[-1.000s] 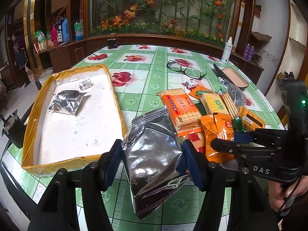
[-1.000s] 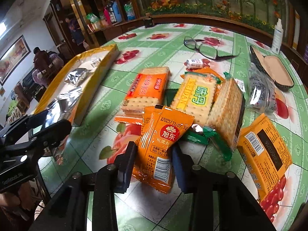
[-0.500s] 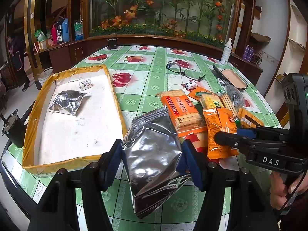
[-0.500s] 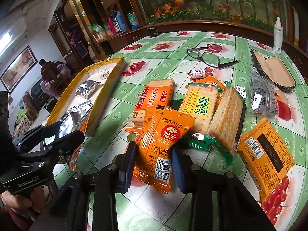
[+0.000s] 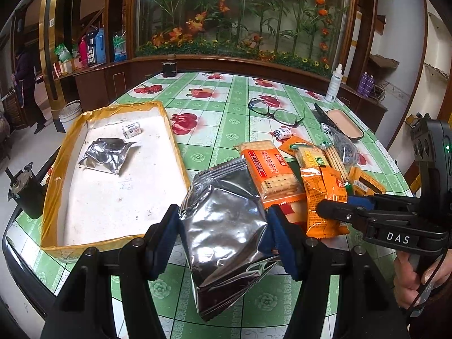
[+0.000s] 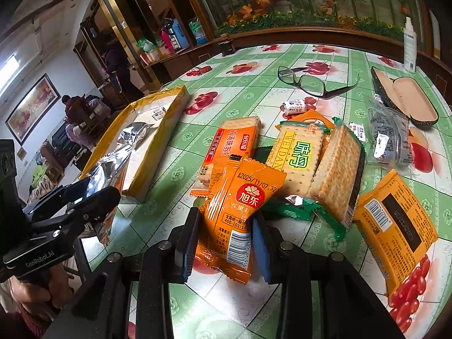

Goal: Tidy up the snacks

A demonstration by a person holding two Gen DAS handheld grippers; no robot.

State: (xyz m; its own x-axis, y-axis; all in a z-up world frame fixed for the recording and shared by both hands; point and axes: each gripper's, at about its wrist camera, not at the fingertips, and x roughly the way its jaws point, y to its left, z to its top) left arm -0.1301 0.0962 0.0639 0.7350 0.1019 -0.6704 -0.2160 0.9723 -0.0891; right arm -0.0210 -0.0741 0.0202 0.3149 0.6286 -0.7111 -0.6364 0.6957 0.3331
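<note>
Barely anything shifted: left tongs (image 5: 223,226) still clench the silver pouch (image 5: 226,226) (long axis pointing away), tray (image 5: 172,138) just left; right tongs (image 6: 226,240) grip the orange packet (image 6: 237,212).

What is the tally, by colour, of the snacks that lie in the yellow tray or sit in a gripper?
Silver: 2 (flat packet in the tray, big packet in the left gripper)
Orange: 1 (orange packet in the right gripper)
White: 1 (small sweet in the tray)
Total: 4
</note>
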